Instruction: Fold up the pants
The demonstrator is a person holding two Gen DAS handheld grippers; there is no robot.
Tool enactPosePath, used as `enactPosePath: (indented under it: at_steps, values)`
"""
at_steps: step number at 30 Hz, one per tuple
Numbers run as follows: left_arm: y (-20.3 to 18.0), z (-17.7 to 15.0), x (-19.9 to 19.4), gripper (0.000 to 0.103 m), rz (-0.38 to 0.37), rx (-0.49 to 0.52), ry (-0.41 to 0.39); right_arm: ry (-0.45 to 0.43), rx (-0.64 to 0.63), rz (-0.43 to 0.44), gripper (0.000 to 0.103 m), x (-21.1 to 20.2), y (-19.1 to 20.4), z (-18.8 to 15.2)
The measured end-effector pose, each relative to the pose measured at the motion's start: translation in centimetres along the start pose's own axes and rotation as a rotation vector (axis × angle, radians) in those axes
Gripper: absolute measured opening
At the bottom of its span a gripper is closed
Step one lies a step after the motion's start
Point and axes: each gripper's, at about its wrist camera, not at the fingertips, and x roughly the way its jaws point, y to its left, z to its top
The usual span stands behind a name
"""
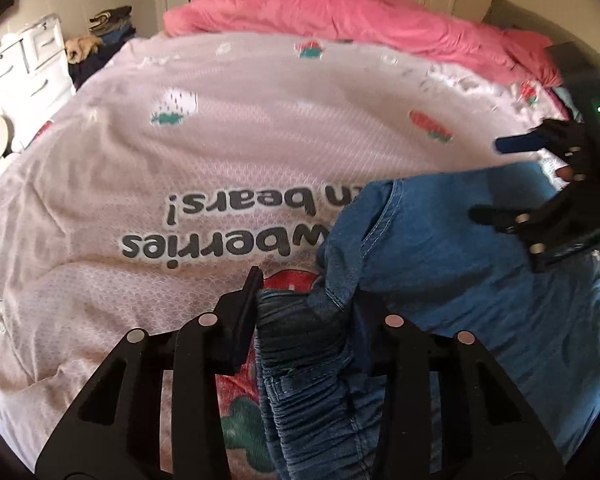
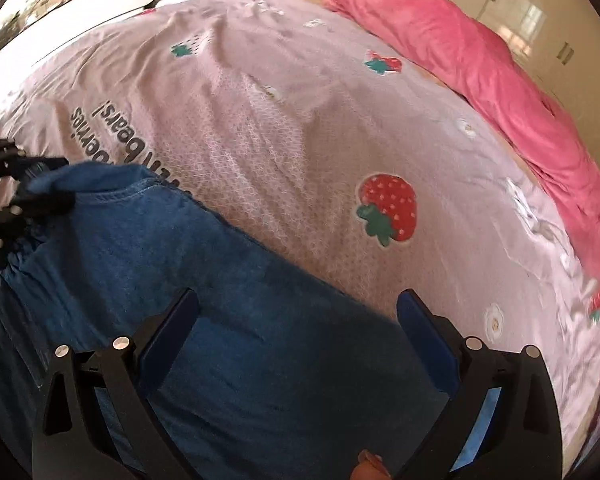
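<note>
Blue denim pants (image 1: 440, 264) lie on the pink strawberry-print bed cover (image 1: 179, 140). In the left wrist view my left gripper (image 1: 306, 300) sits at the bottom, shut on the gathered elastic waistband, which bunches up between its fingers. My right gripper (image 1: 504, 180) shows at the right edge, open, hovering over the pants' far side. In the right wrist view the right gripper (image 2: 295, 308) stands wide open just above the flat denim of the pants (image 2: 179, 248), with nothing pinched. The left gripper (image 2: 55, 184) appears at the left edge, clamped on the waistband.
A rumpled pink blanket (image 1: 340, 16) runs along the far side of the bed. A white dresser (image 1: 19, 72) and a pile of clothes (image 1: 111, 24) stand beyond the bed's left corner. White wardrobe doors (image 2: 560, 40) line the back wall.
</note>
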Motion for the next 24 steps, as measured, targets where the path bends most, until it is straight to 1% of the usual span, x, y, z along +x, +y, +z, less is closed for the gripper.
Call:
enactPosePath:
  at_steps: [1,6,8,9,10,11,13,16,19,24]
  values:
    - [0.0,-0.1,-0.4,0.031,-0.004,-0.004,-0.013,0.01,-0.023,0.027,0.099,0.3,0.1,0.1]
    - [-0.6,-0.4,-2.6,0.031,-0.027,0.0,-0.072,-0.01,-0.107,-0.003,0.096,1.6,0.8,0.7]
    - [-1.0,-0.2,-2.7,0.031,-0.034,0.001,-0.08,-0.022,-0.123,0.015,0.074,1.9,1.1,0.7]
    - [-1.2,-0.2,-2.8,0.031,-0.034,0.007,-0.081,-0.026,-0.124,0.042,0.051,2.0,1.2,0.7]
    - [-1.3,-0.3,-2.7,0.031,-0.029,0.015,-0.08,-0.025,-0.116,0.093,0.032,2.0,1.4,0.7]
    - [-1.3,-0.2,-2.7,0.031,-0.022,0.02,-0.08,-0.031,-0.113,0.122,0.027,1.8,1.6,0.6]
    - [-1.0,-0.2,-2.5,0.031,-0.024,0.01,-0.075,-0.064,-0.126,0.128,0.011,1.0,2.3,0.1]
    - [-0.5,-0.4,-2.7,0.031,-0.031,-0.012,-0.078,-0.103,-0.087,0.13,0.007,-0.4,2.4,-1.0]
    - [-0.2,-0.6,-3.1,0.031,-0.032,-0.018,-0.088,-0.173,-0.035,0.135,0.007,-2.8,2.5,-2.4]
    - [-0.5,-1.1,-4.4,0.031,-0.056,-0.02,-0.117,-0.279,0.053,0.137,0.007,-7.4,2.8,-4.9]
